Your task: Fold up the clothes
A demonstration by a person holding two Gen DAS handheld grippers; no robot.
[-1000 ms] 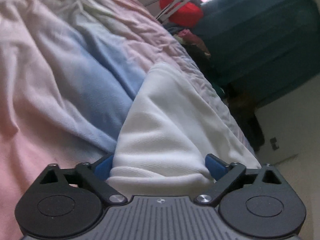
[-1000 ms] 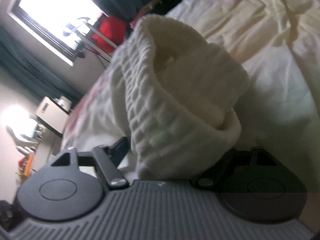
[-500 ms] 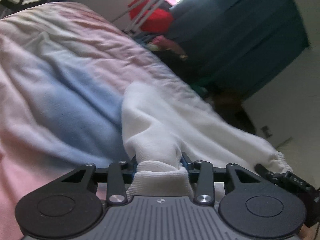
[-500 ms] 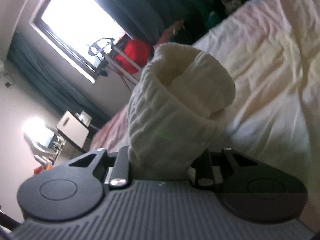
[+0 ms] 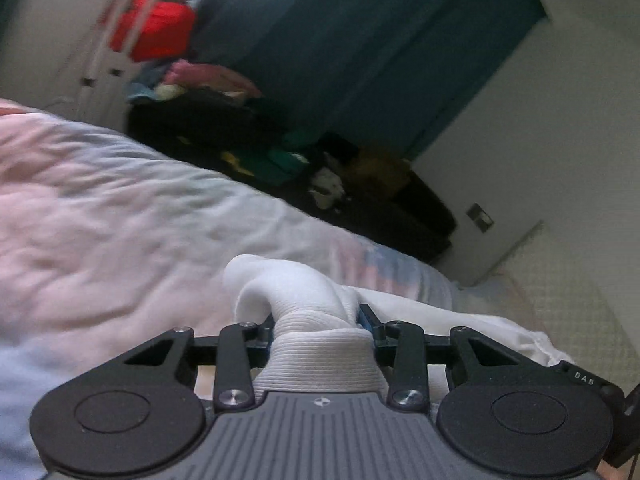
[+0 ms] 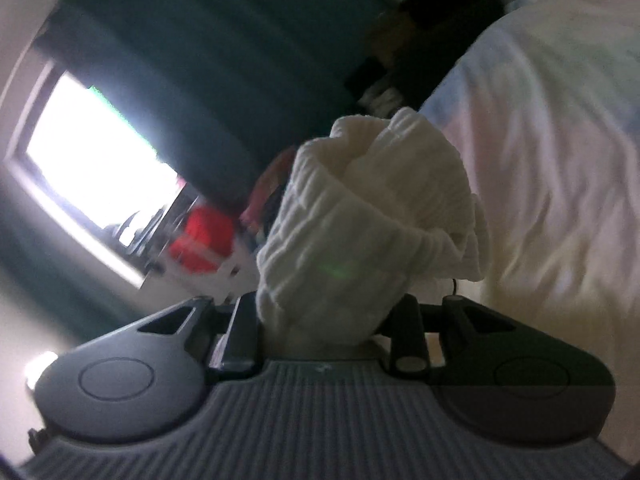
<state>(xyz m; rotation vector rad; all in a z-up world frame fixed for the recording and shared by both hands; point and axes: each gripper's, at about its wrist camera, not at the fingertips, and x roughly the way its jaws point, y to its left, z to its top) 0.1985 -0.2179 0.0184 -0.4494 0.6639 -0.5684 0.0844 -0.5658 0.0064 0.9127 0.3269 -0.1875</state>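
Both jaws clamped on white garment (image 5: 296, 292), bunched fabric blocking pastel duvet (image 5: 120, 220), dark curtain (image 5: 340, 40) beyond.

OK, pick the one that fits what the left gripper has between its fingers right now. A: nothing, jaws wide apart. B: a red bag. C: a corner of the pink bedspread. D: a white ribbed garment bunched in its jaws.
D: the left gripper is clamped on the white garment, its ribbed edge bunched between the jaws above the bedspread.

We see each hand-held gripper, left (image 5: 320, 322) and right (image 6: 326, 312), with a ribbed grey body, two round black discs, black linkage arms with silver screws, blue pads (image 5: 365, 316) on the left.
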